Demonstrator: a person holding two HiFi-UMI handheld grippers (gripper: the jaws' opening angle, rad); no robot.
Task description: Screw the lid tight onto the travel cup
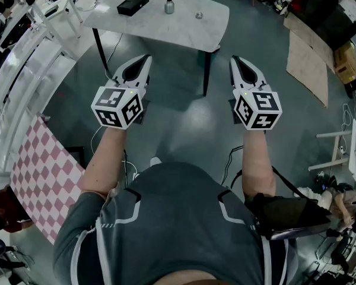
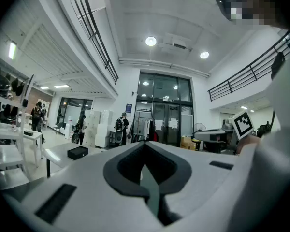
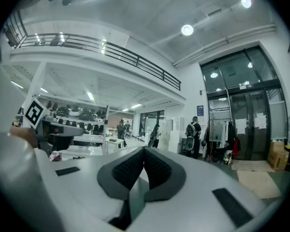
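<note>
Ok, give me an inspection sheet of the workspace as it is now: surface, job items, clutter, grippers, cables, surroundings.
Surface: pale table ahead of the person, beyond both grippers.
Job's things: metal travel cup upright on the table; lid lies apart to its right, not on the cup.
Clutter: black box on the table, left of the cup.
Grippers: left gripper and right gripper both shut and empty, held short of the table.
Cables: thin cable trailing on the floor near the person's right side.
Surroundings: pink checked mat on the floor at left; cardboard sheets on the floor at right.
</note>
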